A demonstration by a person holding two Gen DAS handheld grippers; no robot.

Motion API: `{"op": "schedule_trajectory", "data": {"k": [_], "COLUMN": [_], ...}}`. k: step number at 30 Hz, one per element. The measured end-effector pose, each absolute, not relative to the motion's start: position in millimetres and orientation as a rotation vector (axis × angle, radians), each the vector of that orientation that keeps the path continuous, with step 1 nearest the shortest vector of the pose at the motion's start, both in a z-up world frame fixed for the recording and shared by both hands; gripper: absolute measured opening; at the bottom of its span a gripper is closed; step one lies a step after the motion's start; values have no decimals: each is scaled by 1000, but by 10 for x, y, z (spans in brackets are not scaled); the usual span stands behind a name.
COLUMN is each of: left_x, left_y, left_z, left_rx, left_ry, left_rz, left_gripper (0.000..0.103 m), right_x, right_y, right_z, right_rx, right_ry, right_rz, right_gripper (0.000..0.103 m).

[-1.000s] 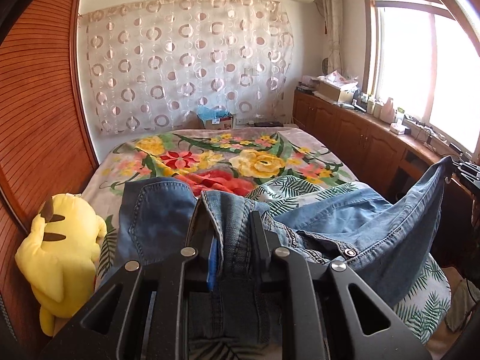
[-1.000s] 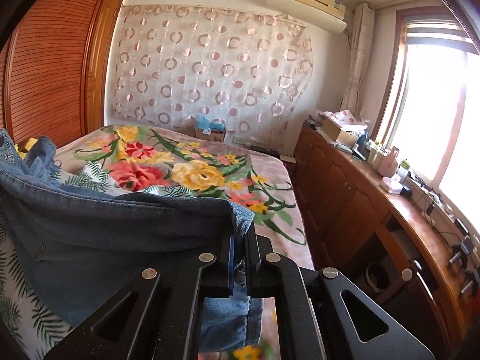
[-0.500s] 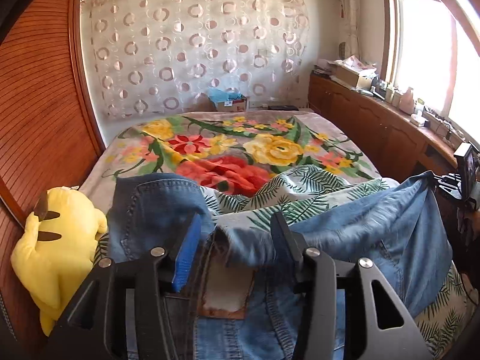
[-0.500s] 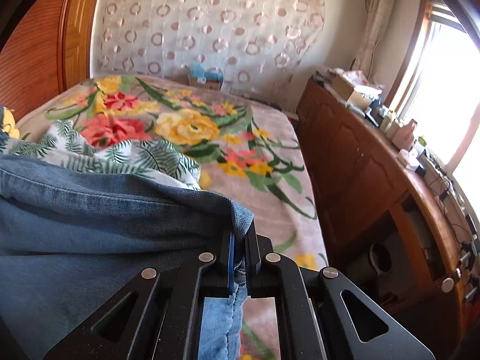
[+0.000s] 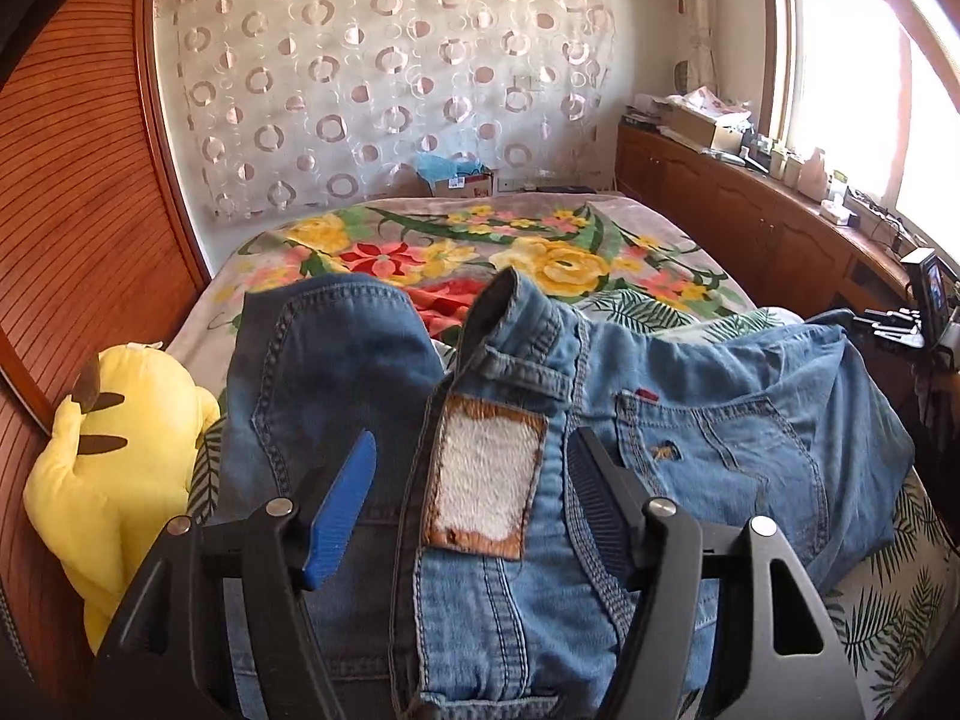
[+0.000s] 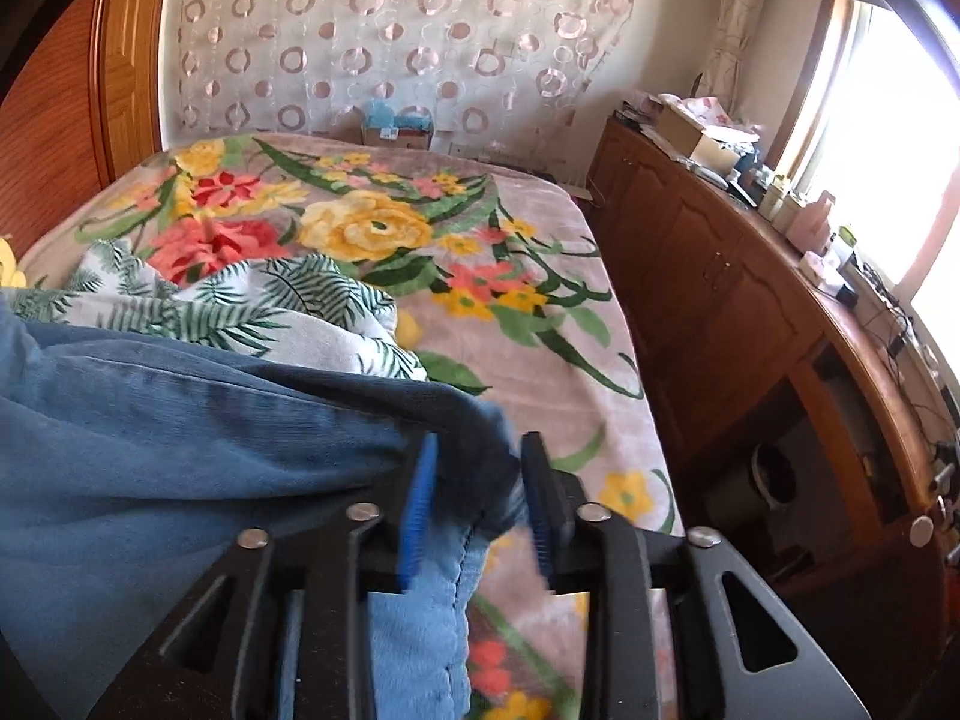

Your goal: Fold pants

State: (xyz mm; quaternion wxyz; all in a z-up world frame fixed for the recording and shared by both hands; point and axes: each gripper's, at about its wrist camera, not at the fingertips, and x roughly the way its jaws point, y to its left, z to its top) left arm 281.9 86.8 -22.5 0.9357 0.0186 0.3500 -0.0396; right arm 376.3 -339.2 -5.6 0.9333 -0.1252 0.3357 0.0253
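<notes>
- The pants (image 5: 600, 420) lay on the bed (image 6: 528, 312), bunched toward its near end, with the waistband and its patch (image 5: 486, 480) facing up right in front of my left tool (image 5: 471, 498).
- My left tool was spread wide, its jaws just having been opening; the waistband sat between the pads but neither pad pressed on it, so I judged that side let go.
- My right tool (image 6: 474, 498) was part open too, its jaws just having been opening; a dark edge of the pants (image 6: 180, 420) lay loose between the pads, touching the blue pad or close to it, but it was no longer pinched.
- Relative to the bed, the pants covered its near part, over a leaf-print sheet (image 6: 240, 306); the far flowered part stayed bare.
- A yellow plush (image 5: 114, 462) sat just beside the pants at the bed's left edge.
- I judged one fold laid down: denim lay doubled over itself, with a pocket (image 5: 720, 456) showing on top to the right of the patch.
- It was not neat yet: the waistband stood up in a peak and the right side humped.
- I judged that flattening and at least one more fold were left; how the legs lay I could not tell.
</notes>
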Motion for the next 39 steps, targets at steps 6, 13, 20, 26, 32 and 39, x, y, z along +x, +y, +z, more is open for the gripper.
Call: {"op": "schedule_trajectory", "data": {"k": [6,13,20,26,32,39], "left_x": [2615,2360,2170,2174,2156,2162], "left_y": [904,903,943,1005,1031,994], "left_z": [-297,-365,-399,-526,-582,-604], "left_rx": [26,23,20,12,-5,2], "left_ry": [722,725,717,741,748,757], "left_rz": [-94,-116,-132,-141,-150,-172], "left_gripper": [67,67,67,67,67,65], "right_x": [3192,2507,1992,1752,1596,1604], "right_y": [-3403,-3273,-3167,-3148,-3134,-3019], "right_z": [47,76,-33,-179,-327,-448], "right_rx": [-191,-152,-126,-101,-78,-61], "right_ry": [642,609,615,646,694,737], "right_rz": [117,219,293,352,412,475], "right_gripper": [40,40,40,40,40,40]}}
